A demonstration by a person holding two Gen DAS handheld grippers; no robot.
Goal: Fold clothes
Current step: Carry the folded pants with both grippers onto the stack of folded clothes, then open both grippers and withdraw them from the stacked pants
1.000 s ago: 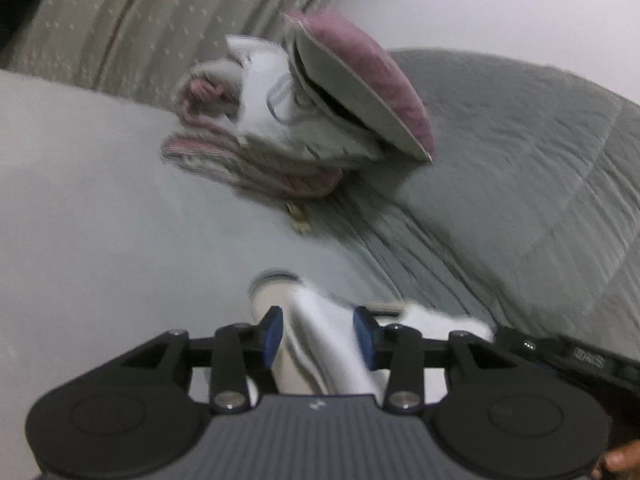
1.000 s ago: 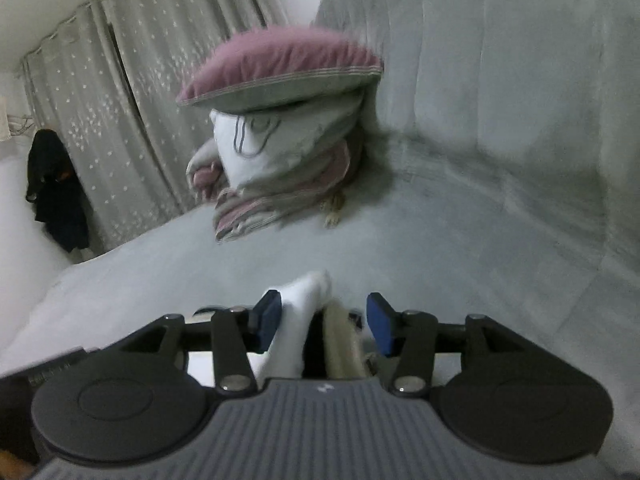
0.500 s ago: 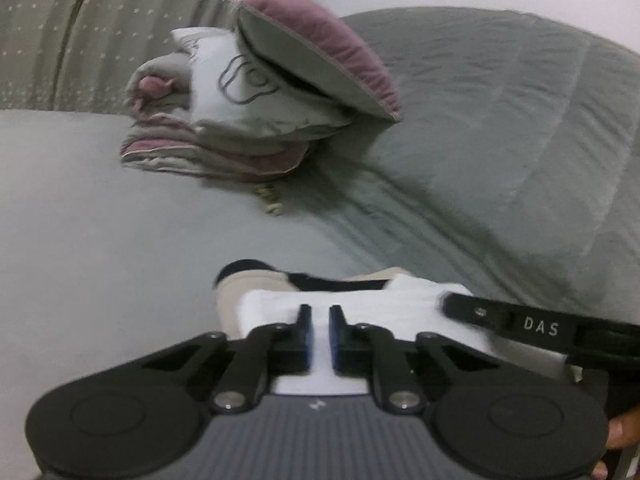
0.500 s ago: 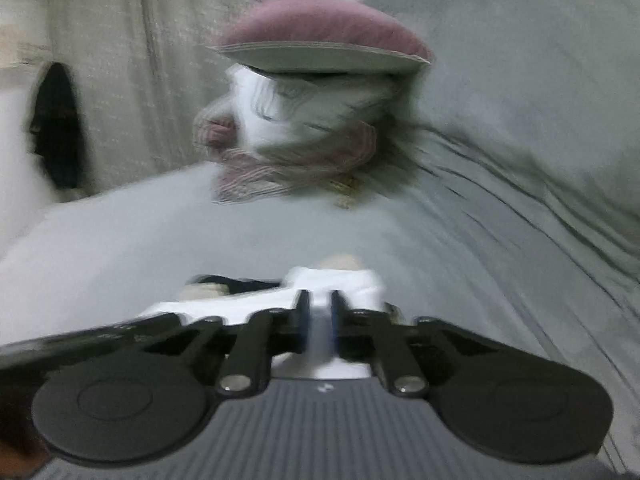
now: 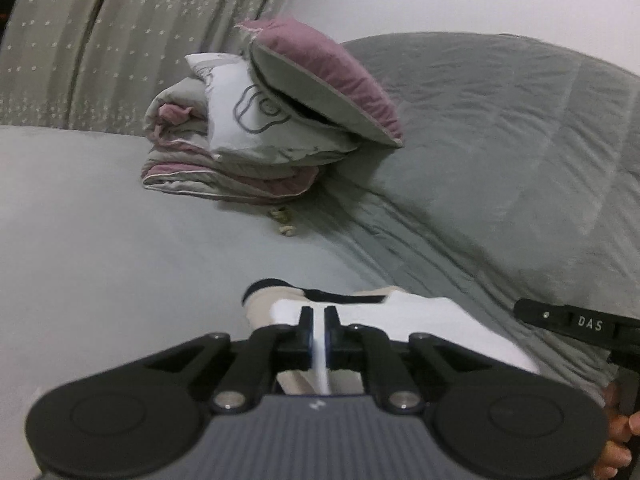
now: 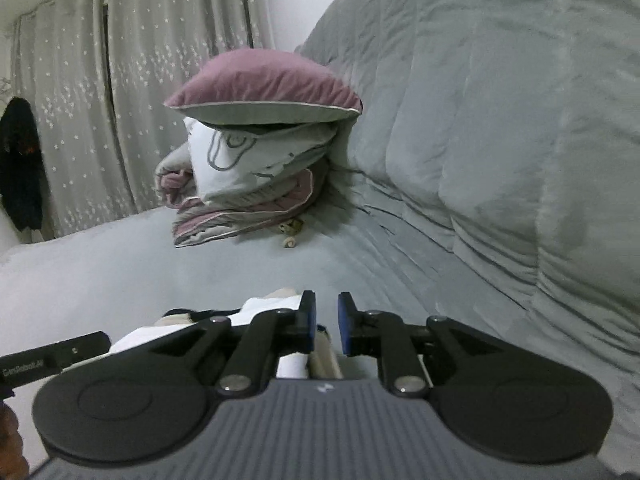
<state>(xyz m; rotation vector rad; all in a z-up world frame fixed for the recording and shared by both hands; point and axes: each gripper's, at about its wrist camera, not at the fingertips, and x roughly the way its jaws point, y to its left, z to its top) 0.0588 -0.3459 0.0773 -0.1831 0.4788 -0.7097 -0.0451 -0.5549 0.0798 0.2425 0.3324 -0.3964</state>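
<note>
White garment lies on the grey bed, well in front of the pillow stack. Left gripper is clamped on a pinched fold of it, jaws starting to ease apart, probably to pin that edge while the other side lets go. Right gripper jaws are opening; the cloth sits just left of the gap and lower, nothing pressed between the pads. A second ago both were wide open straddling the cloth, then both pinched shut; the right one has released since.
</note>
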